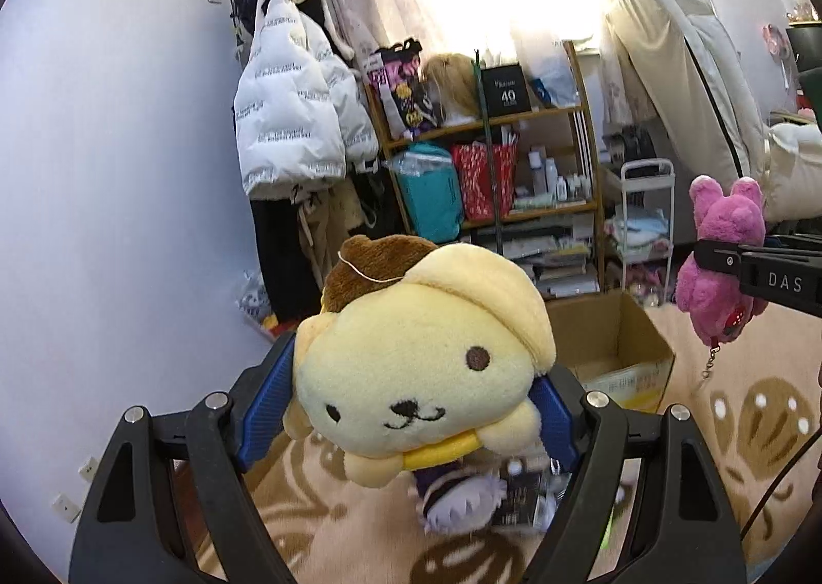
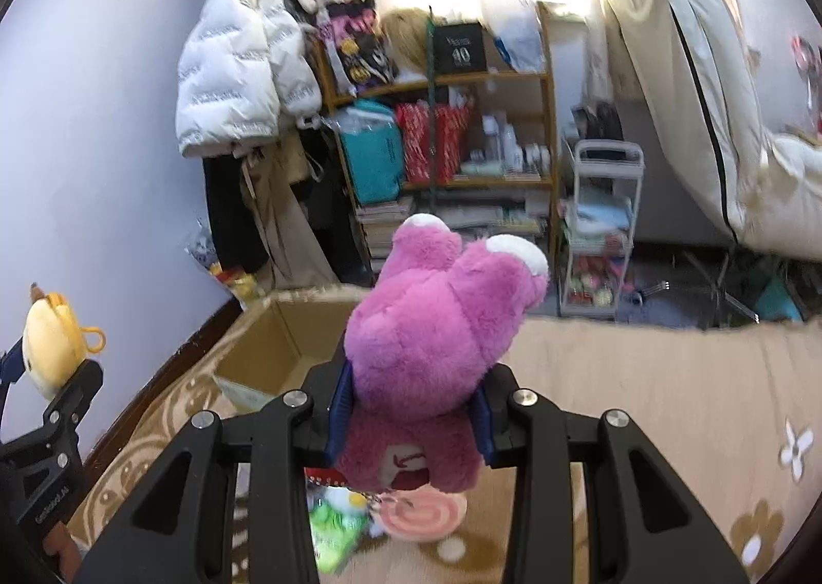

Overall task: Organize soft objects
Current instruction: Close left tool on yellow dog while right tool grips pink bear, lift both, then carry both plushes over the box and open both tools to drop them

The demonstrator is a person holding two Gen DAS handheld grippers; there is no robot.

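My left gripper [image 1: 411,409] is shut on a yellow dog plush [image 1: 411,358] with a brown beret, held above the carpet. My right gripper [image 2: 411,414] is shut on a pink bear plush [image 2: 431,347], held upside down, its white-tipped feet pointing away. An open cardboard box [image 1: 616,327] stands on the carpet ahead; it also shows in the right wrist view [image 2: 277,342]. The pink plush and right gripper show at the right of the left wrist view [image 1: 719,255]. The yellow plush shows at the left of the right wrist view [image 2: 51,342].
A purple-and-white plush [image 1: 462,496] lies on the carpet below the left gripper. A pink lollipop toy [image 2: 421,512] and a green packet [image 2: 334,527] lie below the right gripper. A wooden shelf [image 1: 514,163], a white trolley [image 2: 601,234], hanging coats [image 1: 293,111] and a bed [image 2: 719,121] stand behind.
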